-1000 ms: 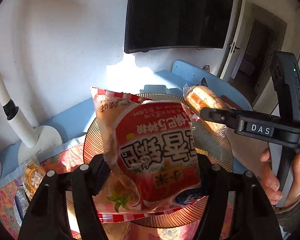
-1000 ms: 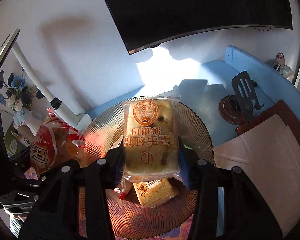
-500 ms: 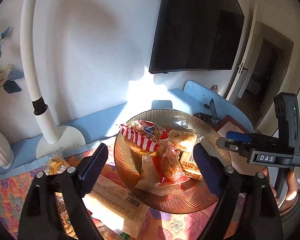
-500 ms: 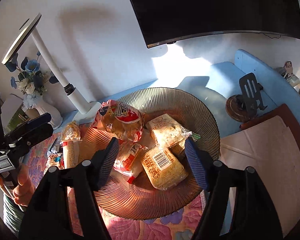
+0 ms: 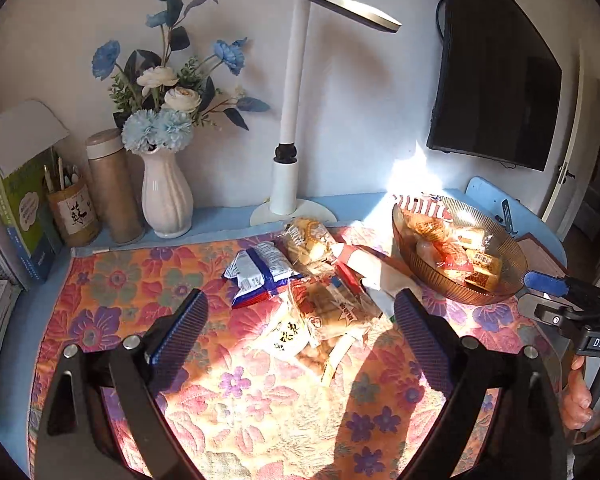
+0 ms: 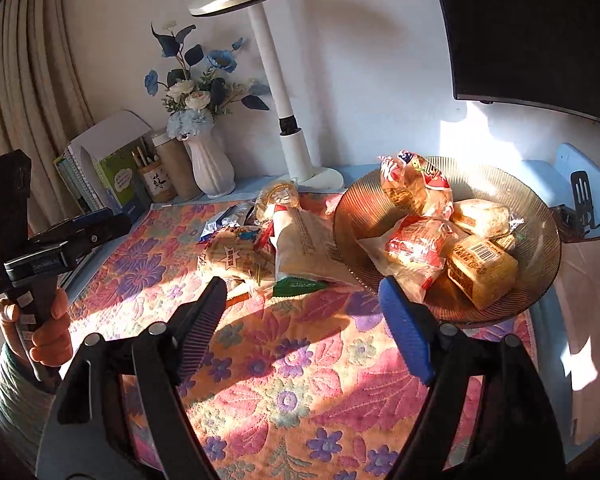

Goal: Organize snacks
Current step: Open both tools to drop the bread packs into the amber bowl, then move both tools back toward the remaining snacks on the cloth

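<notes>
A flowered cloth (image 5: 148, 292) covers the table under a white wall with a dark screen (image 5: 492, 80). At the cloth's right edge a ribbed glass bowl (image 6: 540, 216) holds several wrapped snacks (image 6: 416, 248). More snack packets (image 5: 324, 284) lie heaped near the cloth's middle, toward its far edge. The left gripper (image 5: 300, 328) and the right gripper (image 6: 304, 312) have just been opening; both stand wide over the cloth with nothing between the jaws.

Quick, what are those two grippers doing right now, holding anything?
Left gripper: open, empty, jaws just opened wider.
Right gripper: open, empty, jaws just opened wider.
</notes>
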### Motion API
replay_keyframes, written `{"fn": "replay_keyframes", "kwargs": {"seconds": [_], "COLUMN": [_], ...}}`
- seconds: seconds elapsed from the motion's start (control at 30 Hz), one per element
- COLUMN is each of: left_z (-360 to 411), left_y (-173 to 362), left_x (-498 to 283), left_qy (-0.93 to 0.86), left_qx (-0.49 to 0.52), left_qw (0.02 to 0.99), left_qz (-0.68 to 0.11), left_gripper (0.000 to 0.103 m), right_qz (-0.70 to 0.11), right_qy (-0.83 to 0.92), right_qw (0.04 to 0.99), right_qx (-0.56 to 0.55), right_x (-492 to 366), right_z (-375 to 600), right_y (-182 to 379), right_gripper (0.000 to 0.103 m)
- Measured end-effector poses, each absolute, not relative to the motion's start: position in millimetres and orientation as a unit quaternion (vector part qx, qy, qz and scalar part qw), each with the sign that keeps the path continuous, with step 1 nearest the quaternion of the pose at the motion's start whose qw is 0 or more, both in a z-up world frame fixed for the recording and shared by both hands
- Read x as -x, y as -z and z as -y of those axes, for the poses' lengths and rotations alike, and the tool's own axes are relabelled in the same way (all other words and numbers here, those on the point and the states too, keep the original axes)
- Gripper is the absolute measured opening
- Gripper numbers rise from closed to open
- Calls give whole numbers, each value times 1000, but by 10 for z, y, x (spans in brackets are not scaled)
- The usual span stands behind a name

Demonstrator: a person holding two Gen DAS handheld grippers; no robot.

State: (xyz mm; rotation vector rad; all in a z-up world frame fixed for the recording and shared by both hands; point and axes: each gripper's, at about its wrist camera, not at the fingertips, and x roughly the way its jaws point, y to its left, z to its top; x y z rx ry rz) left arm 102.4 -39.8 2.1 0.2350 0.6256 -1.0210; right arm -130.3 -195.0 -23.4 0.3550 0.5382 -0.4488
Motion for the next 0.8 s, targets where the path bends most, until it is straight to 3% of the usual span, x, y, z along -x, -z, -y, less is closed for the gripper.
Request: {"fn": "replay_keyframes", "kwargs": {"seconds": [0.17, 0.37, 0.67, 0.8], "left_z": [242, 288, 320, 466], "left_y": [614, 1004, 972, 767], "left_x": [-1230, -1320, -1274, -1209], "left_qy": [424, 408, 418, 442], "left_qx": [-123, -139, -144, -129], "left_qw": [825, 820, 816, 801], "left_qz": [-353, -376, -372, -383], "left_gripper": [93, 93, 93, 93], "right_qz": [-310, -339, -342, -296], "right_qy": [197, 219, 221, 232], "right_qw": [913, 899, 887, 874], "right_qx": [-176, -170, -219, -309], "right_x": [956, 821, 859, 899], "right_z": [1876, 1976, 2188, 2420], "right_y": [757, 1038, 1086, 959], "right_gripper": [82, 82, 83, 98]}}
